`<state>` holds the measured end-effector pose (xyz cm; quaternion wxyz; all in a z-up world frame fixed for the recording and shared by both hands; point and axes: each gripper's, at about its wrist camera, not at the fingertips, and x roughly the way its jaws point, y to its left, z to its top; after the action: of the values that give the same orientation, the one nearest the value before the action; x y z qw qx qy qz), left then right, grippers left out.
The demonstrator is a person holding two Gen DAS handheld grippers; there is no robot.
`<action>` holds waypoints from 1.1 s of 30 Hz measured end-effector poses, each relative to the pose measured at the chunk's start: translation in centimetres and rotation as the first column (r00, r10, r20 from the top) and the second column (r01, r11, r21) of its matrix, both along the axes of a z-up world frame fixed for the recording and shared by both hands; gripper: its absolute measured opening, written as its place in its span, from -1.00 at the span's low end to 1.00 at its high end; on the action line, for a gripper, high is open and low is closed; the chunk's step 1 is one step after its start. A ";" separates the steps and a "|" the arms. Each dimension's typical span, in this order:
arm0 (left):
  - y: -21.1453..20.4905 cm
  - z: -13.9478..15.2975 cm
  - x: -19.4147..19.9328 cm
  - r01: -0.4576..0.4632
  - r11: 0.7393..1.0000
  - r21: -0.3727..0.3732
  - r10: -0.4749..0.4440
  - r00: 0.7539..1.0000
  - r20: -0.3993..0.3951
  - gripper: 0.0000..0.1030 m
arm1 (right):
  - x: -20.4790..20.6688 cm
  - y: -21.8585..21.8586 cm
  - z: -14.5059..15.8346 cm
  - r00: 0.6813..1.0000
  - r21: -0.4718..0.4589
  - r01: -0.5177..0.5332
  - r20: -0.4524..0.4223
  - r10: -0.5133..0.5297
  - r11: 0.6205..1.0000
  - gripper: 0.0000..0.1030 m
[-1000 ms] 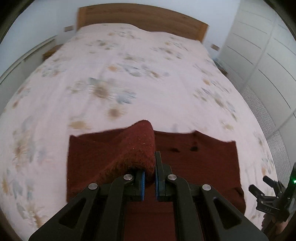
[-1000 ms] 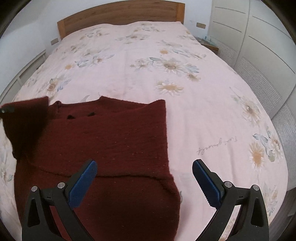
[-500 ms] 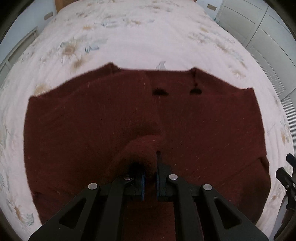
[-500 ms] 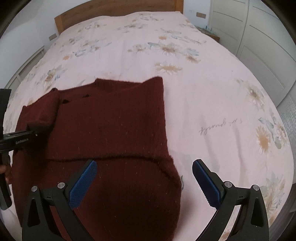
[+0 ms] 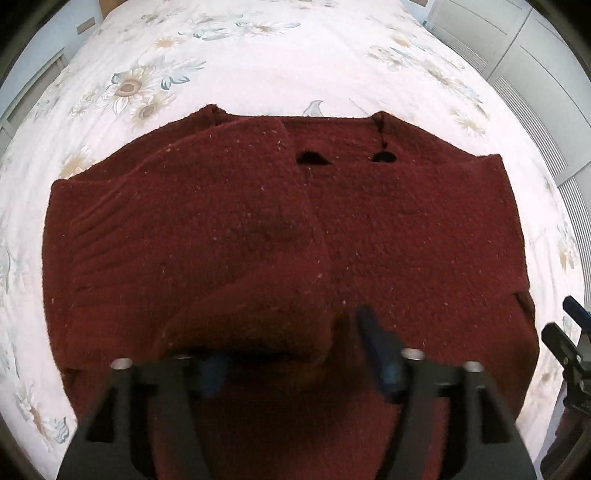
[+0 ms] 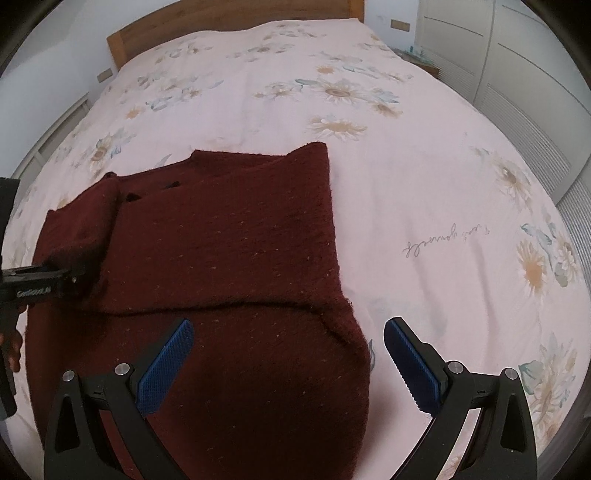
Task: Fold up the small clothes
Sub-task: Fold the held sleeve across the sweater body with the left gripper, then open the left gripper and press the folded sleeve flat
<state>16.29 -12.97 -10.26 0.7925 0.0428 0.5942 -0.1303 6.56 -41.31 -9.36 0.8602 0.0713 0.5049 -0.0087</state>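
Note:
A dark red knitted sweater (image 5: 388, 229) lies flat on the bed, neck away from me; it also shows in the right wrist view (image 6: 229, 251). Its left sleeve (image 5: 229, 229) lies folded across the chest. The right sleeve (image 6: 221, 229) is folded in too. My left gripper (image 5: 295, 343) hangs low over the sweater with its jaws apart; the sleeve cuff (image 5: 258, 325) rests over the left finger, loose. It shows at the left edge of the right wrist view (image 6: 40, 284). My right gripper (image 6: 288, 354) is open and empty above the sweater's lower right part.
The bed (image 6: 424, 192) has a pale pink cover with a sunflower print and a wooden headboard (image 6: 229, 26). White wardrobe doors (image 6: 517, 66) stand on the right. A low white ledge (image 6: 48, 129) runs along the left.
My left gripper carried the left sleeve across the sweater, lowered it onto the chest, and opened its jaws. The right gripper stayed open and shifted a little forward.

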 end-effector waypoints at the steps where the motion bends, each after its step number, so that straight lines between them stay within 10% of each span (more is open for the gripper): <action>1: 0.1 0.1 -0.2 0.006 1.000 -0.002 -0.006 1.000 0.003 0.42 | 0.0 0.0 0.0 1.000 0.003 0.000 0.000 0.000 1.000 0.99; 11: 2.0 1.5 -1.6 0.056 0.998 0.031 -0.056 0.998 0.011 0.97 | -0.6 -0.1 0.5 1.000 0.008 0.004 0.004 -0.004 1.000 0.99; 30: 15.2 -1.3 -2.0 -0.052 0.967 0.250 0.032 0.996 0.086 0.95 | 0.3 3.4 0.0 0.998 -0.014 -0.061 -0.030 0.060 0.998 0.99; 33: 15.4 -2.5 -1.3 -0.049 0.969 0.243 0.034 0.997 0.067 0.65 | 0.6 4.3 -0.2 0.996 -0.027 -0.079 -0.040 0.078 0.997 0.99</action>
<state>15.00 2.44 -12.78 0.8019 0.1316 0.5816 -0.0380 7.15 -36.98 -9.53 0.8507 0.0390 0.5239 0.0163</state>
